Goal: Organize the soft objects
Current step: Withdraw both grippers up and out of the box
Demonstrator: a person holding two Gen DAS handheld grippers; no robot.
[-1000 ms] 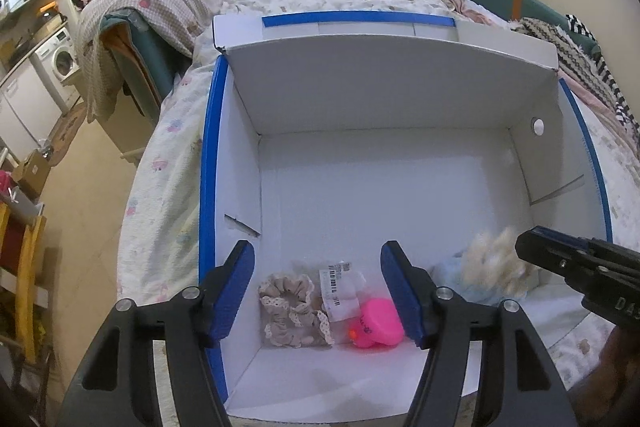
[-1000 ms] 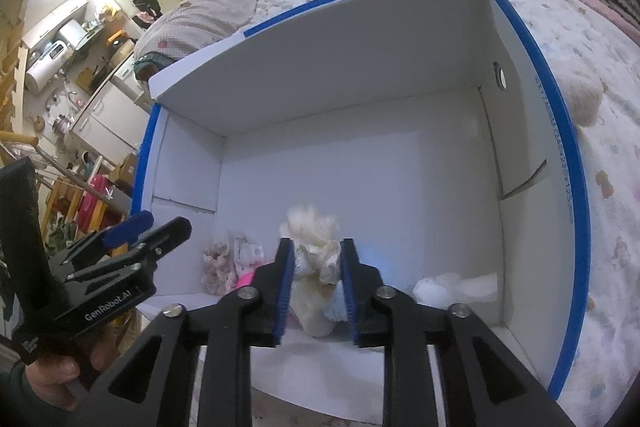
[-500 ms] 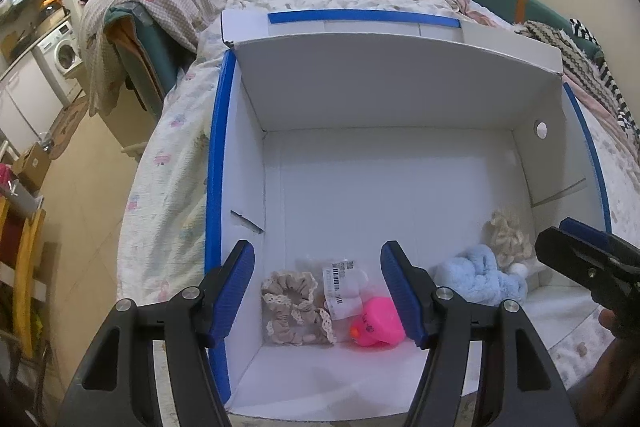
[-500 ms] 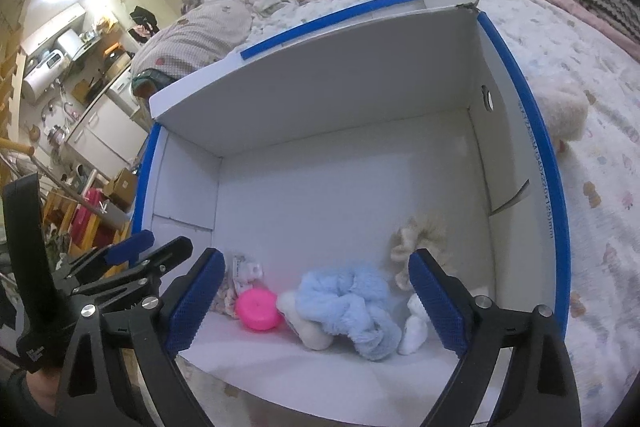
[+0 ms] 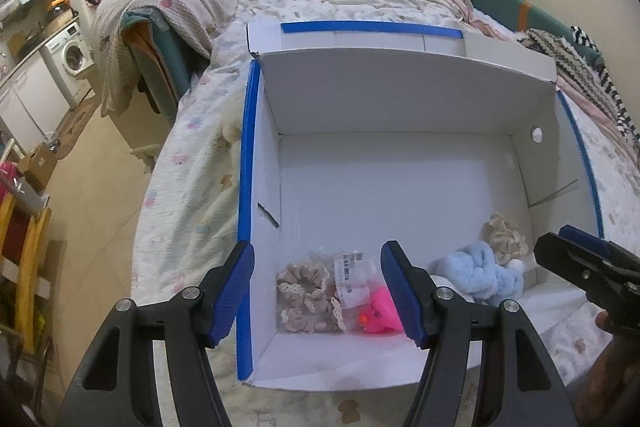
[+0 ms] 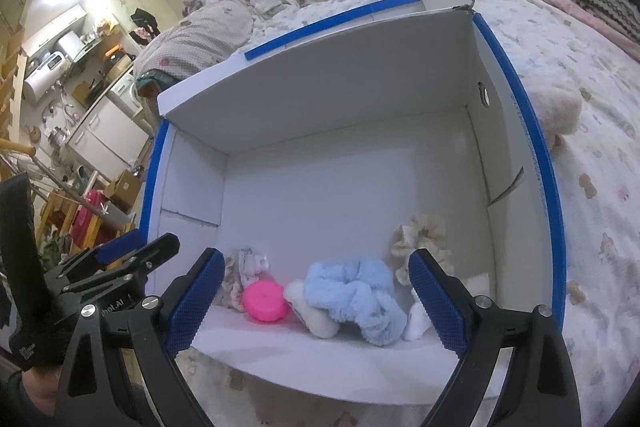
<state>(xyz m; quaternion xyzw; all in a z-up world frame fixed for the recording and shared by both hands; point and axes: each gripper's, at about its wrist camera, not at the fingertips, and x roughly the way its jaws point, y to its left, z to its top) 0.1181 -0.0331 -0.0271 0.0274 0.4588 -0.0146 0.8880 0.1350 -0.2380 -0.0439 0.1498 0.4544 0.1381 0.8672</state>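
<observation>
1. The white cardboard box [image 6: 348, 195] with blue-taped rims lies on the bed [image 6: 592, 131]; stiff, light walls.
2. Blue scrunchie [image 6: 356, 293], at the box's near edge: fluffy, light, squashy; pinch its bunched middle.
3. Cream scrunchie [image 6: 420, 239] beside it: frilly, limp.
4. Pink duck [image 5: 380, 315]: smooth, probably slippery.
5. Left gripper [image 5: 318, 301] and right gripper [image 6: 316, 301] both gape wide, empty.

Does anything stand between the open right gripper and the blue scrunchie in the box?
Nothing visible does. The right gripper is open above the box's near edge, and the blue scrunchie lies in plain sight between its fingers.
</observation>
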